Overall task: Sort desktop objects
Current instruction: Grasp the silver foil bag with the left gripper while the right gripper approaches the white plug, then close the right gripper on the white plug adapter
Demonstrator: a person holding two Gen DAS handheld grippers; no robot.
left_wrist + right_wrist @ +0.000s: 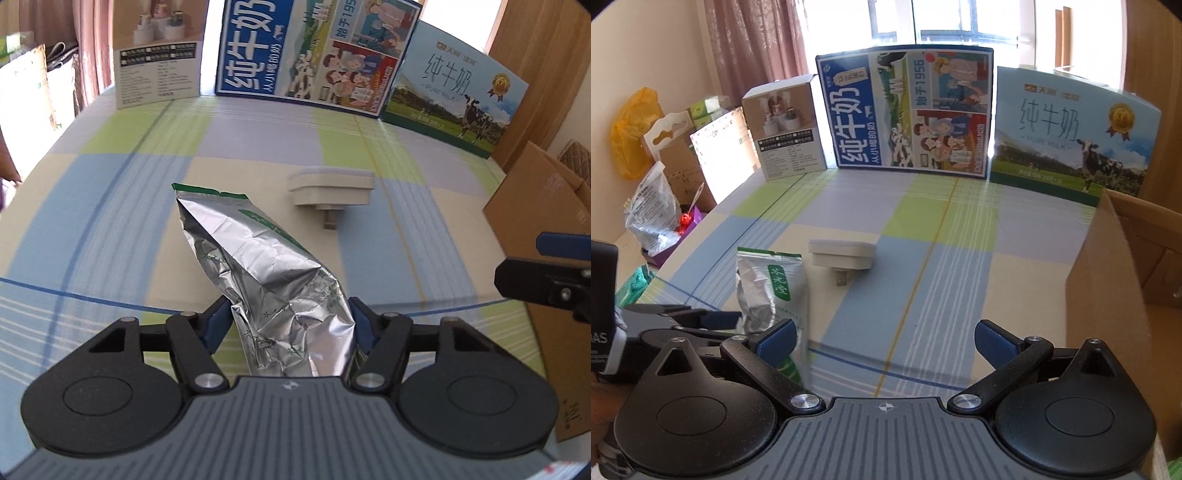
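so starting at the left, the left gripper (286,321) has its blue pads squeezed onto the near end of the crinkled silver foil pouch with the green label (258,266), which lies on the pastel checked tablecloth (110,206). looks like the grab step of the sorting job. the pouch's long axis runs away from the gripper, sealed green-edged end pointing toward the back and a bit left. just right of it sits the pale beige wall plug adapter (330,190), prongs facing near. the right gripper (884,338) has its jaws spread with nothing between them. next move, i'd guess, is lifting the pouch over to the brown cardboard box (1115,266) on the far right.
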